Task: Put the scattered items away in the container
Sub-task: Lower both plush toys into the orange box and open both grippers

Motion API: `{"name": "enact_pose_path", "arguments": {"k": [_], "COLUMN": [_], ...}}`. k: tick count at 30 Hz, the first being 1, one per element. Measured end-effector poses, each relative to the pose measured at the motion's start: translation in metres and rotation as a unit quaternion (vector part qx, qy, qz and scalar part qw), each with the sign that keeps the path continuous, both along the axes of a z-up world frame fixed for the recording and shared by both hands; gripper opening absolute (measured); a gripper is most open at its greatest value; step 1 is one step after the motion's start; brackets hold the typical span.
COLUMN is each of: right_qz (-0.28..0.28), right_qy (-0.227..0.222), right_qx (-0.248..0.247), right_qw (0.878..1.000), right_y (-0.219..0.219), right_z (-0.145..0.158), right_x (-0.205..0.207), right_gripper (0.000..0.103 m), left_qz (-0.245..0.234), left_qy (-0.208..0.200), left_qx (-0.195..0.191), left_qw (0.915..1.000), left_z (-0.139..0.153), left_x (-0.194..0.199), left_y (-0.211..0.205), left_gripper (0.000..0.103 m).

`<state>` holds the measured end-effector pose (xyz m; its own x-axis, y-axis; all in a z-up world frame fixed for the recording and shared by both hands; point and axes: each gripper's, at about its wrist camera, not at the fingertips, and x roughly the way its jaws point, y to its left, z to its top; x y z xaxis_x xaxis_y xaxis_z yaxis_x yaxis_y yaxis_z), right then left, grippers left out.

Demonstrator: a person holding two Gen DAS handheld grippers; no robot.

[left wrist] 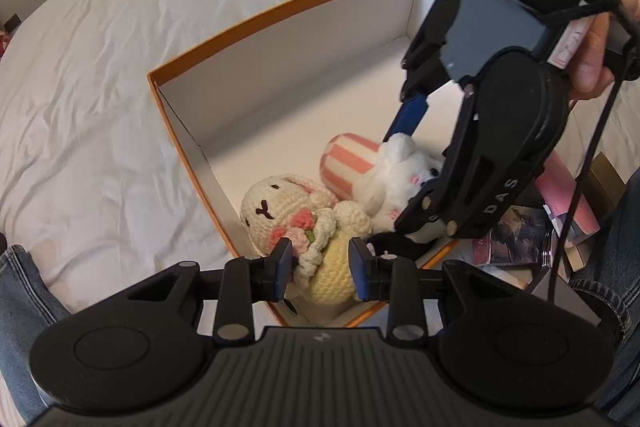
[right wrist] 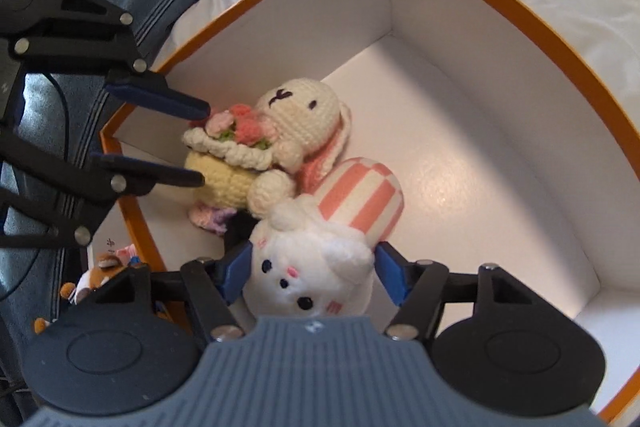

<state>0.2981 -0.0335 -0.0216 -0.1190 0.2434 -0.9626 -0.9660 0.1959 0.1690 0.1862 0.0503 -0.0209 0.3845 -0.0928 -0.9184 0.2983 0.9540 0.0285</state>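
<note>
1. We hold the left gripper [left wrist: 320, 269] over the crocheted bunny [left wrist: 296, 223], its fingers spread on either side without pressing.
2. The bunny lies inside the orange box [left wrist: 280, 11] on the bed [left wrist: 100, 67].
3. Our right gripper [right wrist: 314, 273] straddles the white plush [right wrist: 312, 267] (fingers apart, whether touching we cannot tell), beside a striped pink toy [right wrist: 360, 197].

We find most of the orange-rimmed box [right wrist: 472, 7] free: its white floor [right wrist: 460, 155] lies bare toward the far walls, room enough for a claw to come down. The near corner is crowded by the crochet rabbit [right wrist: 296, 123], the pink-striped toy [right wrist: 360, 199] and the white plush [right wrist: 316, 267], all touching. The left claw [right wrist: 202, 143] and right claw [right wrist: 316, 271] both hang over that corner, close together. Around the box, the bed sheet [left wrist: 120, 67] is open.
</note>
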Motion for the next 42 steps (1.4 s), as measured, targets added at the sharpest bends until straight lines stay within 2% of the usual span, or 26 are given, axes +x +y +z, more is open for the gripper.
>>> {"name": "enact_pose_path", "arguments": {"k": [3, 5, 6, 7, 10, 16, 22, 31, 36, 42], "right_qz": [0.02, 0.012, 0.004, -0.006, -0.021, -0.045, -0.064, -0.098, -0.163, -0.24], "right_qy": [-0.001, 0.011, 0.016, 0.02, 0.019, 0.014, 0.008, -0.027, -0.051, -0.098], "right_qx": [0.026, 0.036, 0.041, 0.046, 0.051, 0.053, 0.058, 0.069, 0.099, 0.17], "right_qw": [0.999, 0.999, 0.999, 0.999, 0.998, 0.997, 0.996, 0.992, 0.98, 0.951], "right_y": [0.003, 0.002, 0.002, 0.001, 0.001, -0.003, -0.011, -0.016, -0.037, -0.085], "right_z": [0.0, -0.002, -0.003, -0.004, -0.009, -0.005, -0.006, 0.008, 0.03, 0.064], "right_x": [-0.005, -0.006, -0.007, -0.008, -0.011, -0.011, -0.014, -0.025, -0.032, -0.066], "right_gripper": [0.067, 0.067, 0.068, 0.068, 0.067, 0.07, 0.078, 0.081, 0.081, 0.081], "left_qz": [0.002, 0.003, 0.004, 0.007, 0.013, 0.021, 0.044, 0.041, 0.038, 0.05], "left_qy": [0.0, 0.003, 0.005, 0.007, 0.018, 0.01, -0.007, -0.044, -0.062, -0.089], "left_qx": [0.004, 0.002, 0.001, 0.002, -0.006, -0.013, -0.052, -0.062, -0.066, -0.096], "left_qw": [1.0, 1.0, 1.0, 1.0, 0.9997, 0.9997, 0.9977, 0.9962, 0.9951, 0.9902], "left_z": [-0.002, -0.004, -0.006, -0.007, -0.013, -0.009, 0.002, 0.025, 0.038, 0.053], "left_x": [0.001, 0.003, 0.004, 0.005, 0.006, 0.003, -0.003, -0.027, -0.047, -0.072], "left_y": [0.002, 0.004, 0.005, 0.006, 0.009, 0.011, 0.026, 0.021, 0.012, 0.003], "left_gripper": [0.037, 0.037, 0.032, 0.031, 0.031, 0.031, 0.038, 0.045, 0.045, 0.046]}}
